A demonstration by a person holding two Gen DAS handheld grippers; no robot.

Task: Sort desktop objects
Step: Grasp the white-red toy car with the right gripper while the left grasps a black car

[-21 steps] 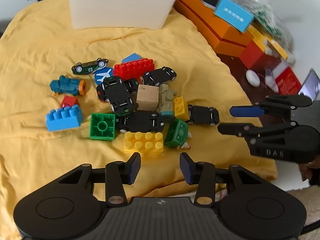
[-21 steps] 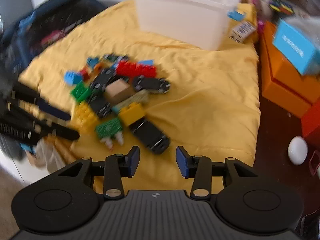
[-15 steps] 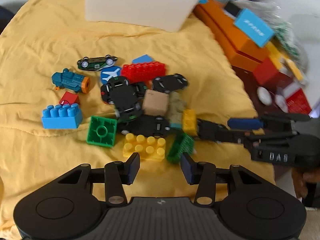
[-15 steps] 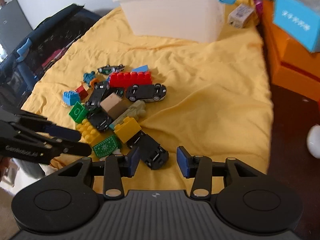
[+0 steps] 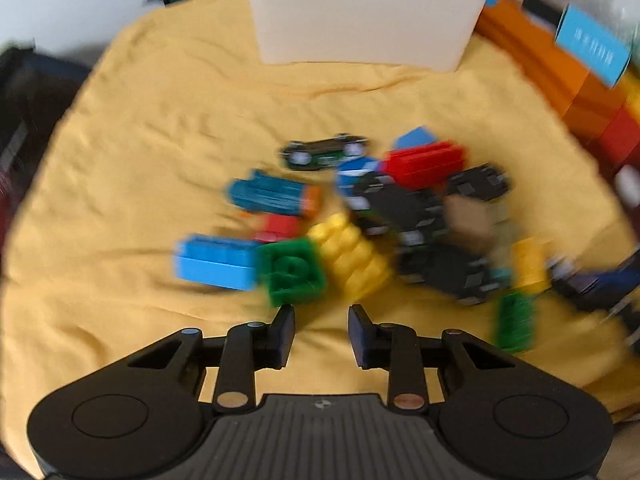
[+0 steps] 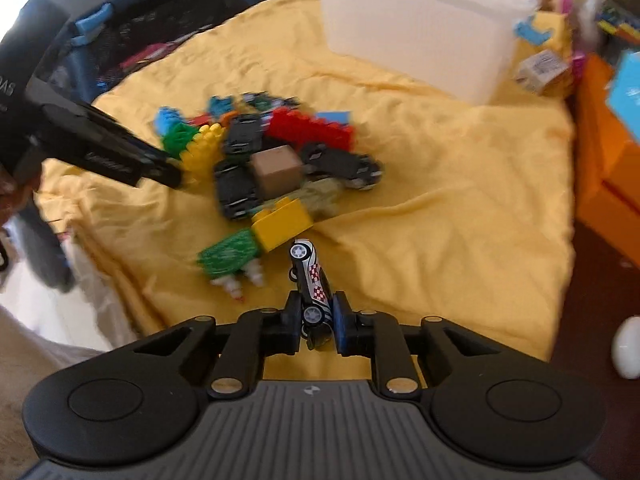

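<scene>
A pile of toy cars and building bricks lies on a yellow cloth [image 5: 120,160]. My right gripper [image 6: 316,316] is shut on a black toy car [image 6: 310,276] with a checkered side, held nose-up just above the cloth. My left gripper [image 5: 321,328] is open and empty, just in front of a green brick [image 5: 292,270] and a yellow brick [image 5: 352,258]. A blue brick [image 5: 214,260], a teal train [image 5: 272,196] and a red brick [image 5: 424,162] lie around them. A wooden cube [image 6: 278,168] sits among black cars. The left view is blurred.
A white plastic bin [image 5: 360,16] stands at the far edge of the cloth; it also shows in the right wrist view [image 6: 412,28]. Orange boxes [image 5: 560,80] line the right side. A white egg-shaped object [image 6: 628,348] lies on the dark floor right.
My right gripper has closed on the black car and lifted it from the pile's near edge. My left gripper has swung left toward the green and yellow bricks, which have shifted.
</scene>
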